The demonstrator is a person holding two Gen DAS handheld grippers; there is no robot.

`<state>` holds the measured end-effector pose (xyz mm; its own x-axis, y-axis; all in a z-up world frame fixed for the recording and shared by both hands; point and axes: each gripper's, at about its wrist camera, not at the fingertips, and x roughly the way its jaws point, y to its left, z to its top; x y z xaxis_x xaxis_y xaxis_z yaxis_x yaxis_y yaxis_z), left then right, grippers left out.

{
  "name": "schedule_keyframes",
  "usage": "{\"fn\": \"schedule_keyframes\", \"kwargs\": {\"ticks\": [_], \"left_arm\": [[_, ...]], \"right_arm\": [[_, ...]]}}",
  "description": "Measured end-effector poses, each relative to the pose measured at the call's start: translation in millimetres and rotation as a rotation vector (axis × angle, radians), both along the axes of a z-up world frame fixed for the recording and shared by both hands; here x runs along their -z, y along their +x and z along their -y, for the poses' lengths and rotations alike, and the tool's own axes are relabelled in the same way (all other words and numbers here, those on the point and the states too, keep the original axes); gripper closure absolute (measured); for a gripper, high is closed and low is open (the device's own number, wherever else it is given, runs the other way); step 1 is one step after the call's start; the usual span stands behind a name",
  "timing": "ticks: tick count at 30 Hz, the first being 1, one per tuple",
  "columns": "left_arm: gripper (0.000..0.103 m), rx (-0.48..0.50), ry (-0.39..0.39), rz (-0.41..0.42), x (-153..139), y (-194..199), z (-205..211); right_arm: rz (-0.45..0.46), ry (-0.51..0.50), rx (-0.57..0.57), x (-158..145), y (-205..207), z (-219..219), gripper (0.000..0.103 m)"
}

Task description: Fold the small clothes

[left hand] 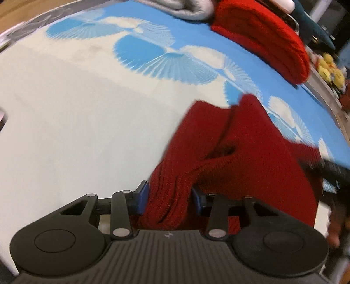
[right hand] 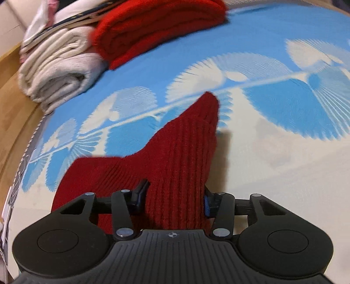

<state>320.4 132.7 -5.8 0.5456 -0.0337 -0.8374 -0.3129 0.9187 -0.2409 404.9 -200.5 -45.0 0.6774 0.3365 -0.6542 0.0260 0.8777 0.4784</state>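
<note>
Left gripper (left hand: 168, 197): jaws closed on a bunched fold of the dark red knit (left hand: 236, 153), fabric wedged between the blue pads (left hand: 142, 196). The knit hangs off the grip and drapes toward the right of that view, rest of it lying on the blue-and-white leaf-print sheet (left hand: 87, 109). A second, brighter red folded knit (left hand: 266, 37) sits at the far edge, well apart, with a grey folded piece (left hand: 186, 8) beside it. Dark blurred shape at the right edge of the left view is probably the other gripper, can't confirm. Right gripper (right hand: 175, 201): jaws also clamped on the same dark red knit (right hand: 181, 148), ribbed section standing up between the fingers, one corner peaking up and away, a flap trailing left onto the sheet (right hand: 284, 153). Stack of cream folded cloth (right hand: 59, 72) and the bright red folded knit (right hand: 153, 28) at the far left of that view, near the bed edge. Handling guess: light, soft, chunky rib knit, stretchy, zero stiffness, so it sags and bunches wherever unsupported. Not slippery, pads should bite fine. Best hold is at the hem or corners, one layer edge per gripper, kept taut between both so the fold line lands straight; a mid-panel pinch just gathers it.
</note>
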Motion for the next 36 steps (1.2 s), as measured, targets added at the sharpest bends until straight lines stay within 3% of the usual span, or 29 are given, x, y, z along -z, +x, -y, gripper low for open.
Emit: {"fn": "schedule_keyframes", "kwargs": {"ticks": [4, 7, 10, 13, 15, 17, 20, 22, 27, 29, 30, 31, 32, 33, 34, 35, 36], "left_arm": [[0.055, 0.132, -0.028, 0.04, -3.3, 37.8, -9.1], [0.045, 0.185, -0.02, 0.046, -4.6, 53.9, 0.5], [0.04, 0.223, 0.009, 0.061, -12.4, 60.1, 16.6], [0.014, 0.172, 0.066, 0.082, -21.4, 48.5, 24.3], [0.013, 0.131, 0.031, 0.113, -27.5, 27.6, 13.7], [0.013, 0.096, -0.028, 0.111, -31.2, 5.1, 1.2], [0.013, 0.023, -0.174, 0.076, -28.0, -26.8, -8.3], [0.013, 0.023, -0.217, 0.03, -15.3, -47.8, -1.6], [0.013, 0.002, -0.303, -0.103, 34.9, -76.6, 24.3], [0.008, -0.023, -0.293, -0.085, 41.3, -79.8, 32.4], [0.009, -0.014, -0.269, -0.078, 39.0, -77.8, 35.8], [0.02, 0.003, -0.248, -0.066, 34.9, -74.4, 37.6], [0.043, 0.034, -0.249, -0.034, 29.3, -71.1, 37.7], [0.044, 0.043, -0.225, -0.026, 23.8, -67.1, 37.9], [0.056, 0.031, -0.187, -0.016, 18.3, -63.1, 37.3], [0.066, 0.017, -0.152, -0.002, 14.1, -58.9, 35.5], [0.077, 0.008, -0.123, 0.015, 10.5, -54.6, 33.5]], "right_arm": [[-0.06, 0.062, 0.06, 5.1, -49.8, 30.4, 0.056], [-0.104, 0.124, 0.075, 8.0, -87.8, 46.1, 0.055], [-0.136, 0.214, 0.079, 18.1, -118.5, 62.8, 0.046], [-0.132, 0.228, 0.089, 13.7, -131.7, 89.2, 0.026], [-0.068, 0.164, 0.134, 2.1, -135.8, 106.7, 0.025], [0.036, 0.095, 0.157, -11.9, -136.4, 119.6, 0.019], [0.122, 0.099, 0.014, -20.9, -116.2, 121.6, 0.015], [0.107, 0.14, -0.073, -13.6, -92.6, 113.8, 0.014], [-0.051, 0.129, -0.088, 26.4, -46.8, 87.9, 0.013], [-0.06, 0.076, -0.119, 35.7, -50.1, 73.1, 0.009], [-0.046, 0.023, -0.143, 32.8, -52.5, 64.3, 0.009], [-0.041, -0.008, -0.156, 28.9, -55.2, 58.3, 0.014], [-0.037, -0.016, -0.153, 25.3, -58.5, 56.6, 0.023], [-0.031, -0.03, -0.16, 22.1, -61.5, 57.1, 0.029], [-0.028, -0.062, -0.166, 19.6, -65.2, 58.7, 0.048], [-0.029, -0.066, -0.172, 20.0, -67.3, 61.8, 0.058], [-0.033, -0.055, -0.179, 19.3, -68.5, 63.3, 0.062]]}}
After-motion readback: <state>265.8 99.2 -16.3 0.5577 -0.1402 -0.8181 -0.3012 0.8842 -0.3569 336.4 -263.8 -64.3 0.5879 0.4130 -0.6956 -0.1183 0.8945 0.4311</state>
